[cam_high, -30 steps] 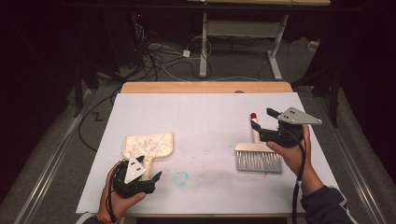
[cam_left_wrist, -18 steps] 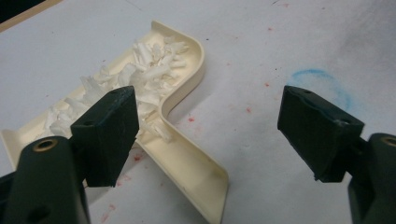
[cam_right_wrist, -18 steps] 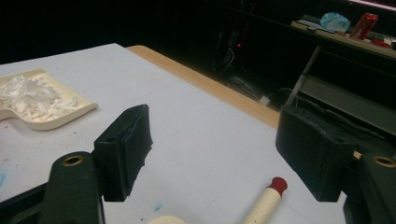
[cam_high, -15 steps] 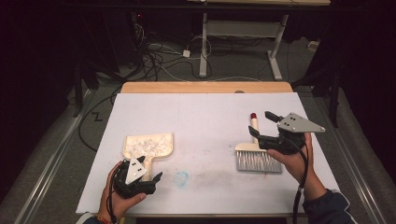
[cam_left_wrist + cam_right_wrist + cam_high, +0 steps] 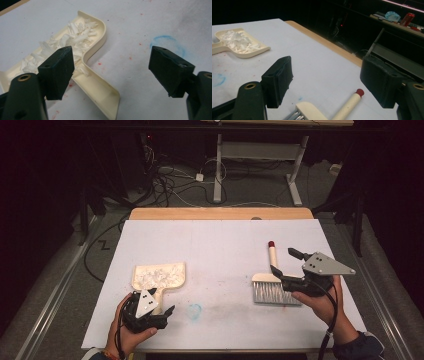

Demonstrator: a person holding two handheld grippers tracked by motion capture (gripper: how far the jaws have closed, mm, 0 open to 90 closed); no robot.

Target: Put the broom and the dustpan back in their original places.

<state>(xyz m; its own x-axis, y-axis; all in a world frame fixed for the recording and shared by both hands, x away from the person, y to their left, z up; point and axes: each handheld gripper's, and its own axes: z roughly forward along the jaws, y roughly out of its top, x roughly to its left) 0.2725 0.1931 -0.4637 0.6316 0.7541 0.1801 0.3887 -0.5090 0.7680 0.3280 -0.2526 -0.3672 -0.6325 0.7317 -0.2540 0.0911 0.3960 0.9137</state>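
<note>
A cream dustpan (image 5: 159,276) holding white scraps (image 5: 75,37) lies at the front left of the white table. My left gripper (image 5: 155,303) is at the pan's handle (image 5: 97,85). Its jaws are open, and the handle lies below the gap between them (image 5: 111,67). At the front right lies a hand brush (image 5: 272,287) with grey bristles and a cream handle ending in a red tip (image 5: 360,92). My right gripper (image 5: 286,262) hovers open over the brush's head and handle (image 5: 327,80), holding nothing.
A faint blue ring (image 5: 194,310) marks the table sheet between the two hands, with small red specks around it. A wooden strip (image 5: 220,213) runs along the table's far edge. Beyond it are cables on the floor and a desk frame.
My right gripper has drawn back a little toward the person, along the brush handle to its head. The left gripper and the dustpan stay where they were.
</note>
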